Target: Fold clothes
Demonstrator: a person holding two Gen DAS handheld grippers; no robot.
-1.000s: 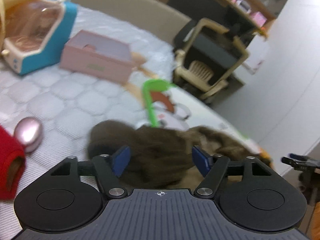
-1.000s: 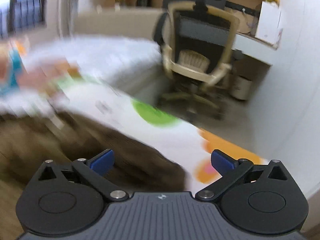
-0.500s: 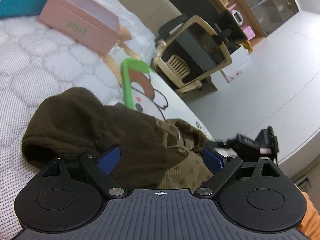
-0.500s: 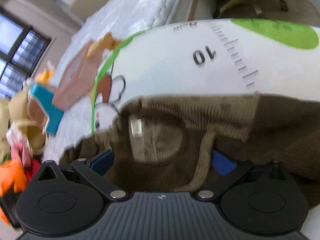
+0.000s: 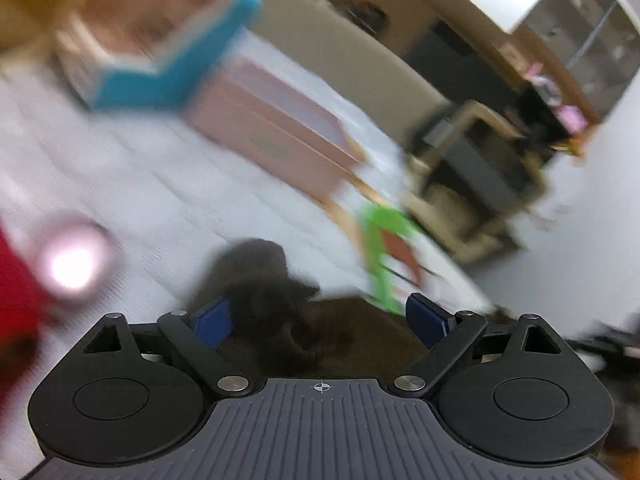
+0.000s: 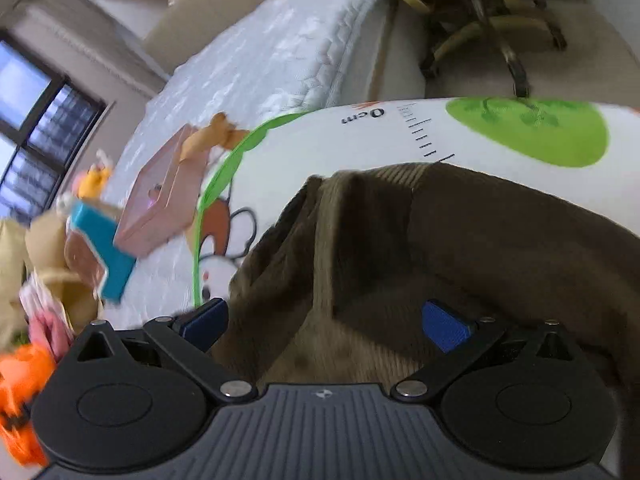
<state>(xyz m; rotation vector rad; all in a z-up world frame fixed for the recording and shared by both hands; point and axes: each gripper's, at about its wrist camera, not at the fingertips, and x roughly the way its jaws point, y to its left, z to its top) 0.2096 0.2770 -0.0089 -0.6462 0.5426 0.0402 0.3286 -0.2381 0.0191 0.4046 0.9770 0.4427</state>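
1. The brown garment point(image 6: 460, 240) lies on a printed mat point(image 6: 320, 148) on the bed.
2. The mat reads "0cm" beside ruler ticks.
3. Left claw point(image 5: 320, 320) and right claw point(image 6: 332, 320) gape wide over the garment, gripping nothing.

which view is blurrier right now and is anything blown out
Left wrist view: heavy motion blur across the bed, pink box and chair; a shiny pink object glares white. Right wrist view: much sharper, the brown garment ribbing readable, blur only at the left edge.

Left wrist view motion-blurred; right sharper, daylit window point(image 6: 36, 120), fisheye-curved edges
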